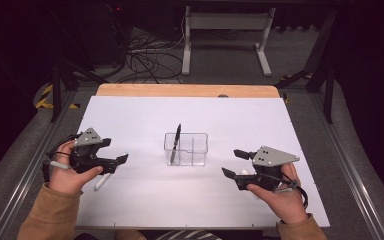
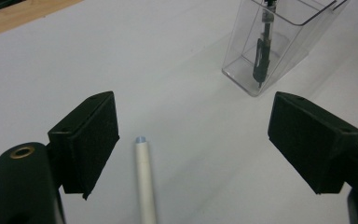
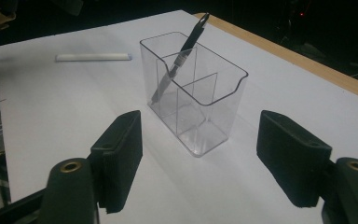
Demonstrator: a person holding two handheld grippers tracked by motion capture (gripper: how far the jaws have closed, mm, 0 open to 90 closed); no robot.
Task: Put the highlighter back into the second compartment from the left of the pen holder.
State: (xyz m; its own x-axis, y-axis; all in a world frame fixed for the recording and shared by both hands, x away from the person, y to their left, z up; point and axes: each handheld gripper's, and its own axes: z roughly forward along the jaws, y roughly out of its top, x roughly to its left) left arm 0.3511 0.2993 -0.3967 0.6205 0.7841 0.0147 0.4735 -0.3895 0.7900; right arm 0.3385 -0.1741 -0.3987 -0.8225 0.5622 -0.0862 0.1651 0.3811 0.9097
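A clear plastic holder point(image 1: 192, 150) with divided compartments stands in the middle of the white table. A black pen point(image 1: 175, 142) leans upright in its left compartment. A white pen point(image 1: 100, 182) lies flat on the table at the left, under my left gripper point(image 1: 115, 151). In the left gripper view the white pen point(image 2: 144, 177) lies between the open jaws of my left gripper point(image 2: 196, 135), nearer the left one and untouched. My right gripper point(image 1: 234, 163) hovers right of the holder, open and with nothing in it. The right gripper view looks at the holder point(image 3: 193, 93) and black pen point(image 3: 179, 58), with the white pen point(image 3: 93, 57) beyond.
The white sheet point(image 1: 145, 210) covers most of the table, with a wooden edge point(image 1: 187, 90) at the far side. Metal rails run along both table sides. Cables and a table frame point(image 1: 227, 35) lie on the floor beyond.
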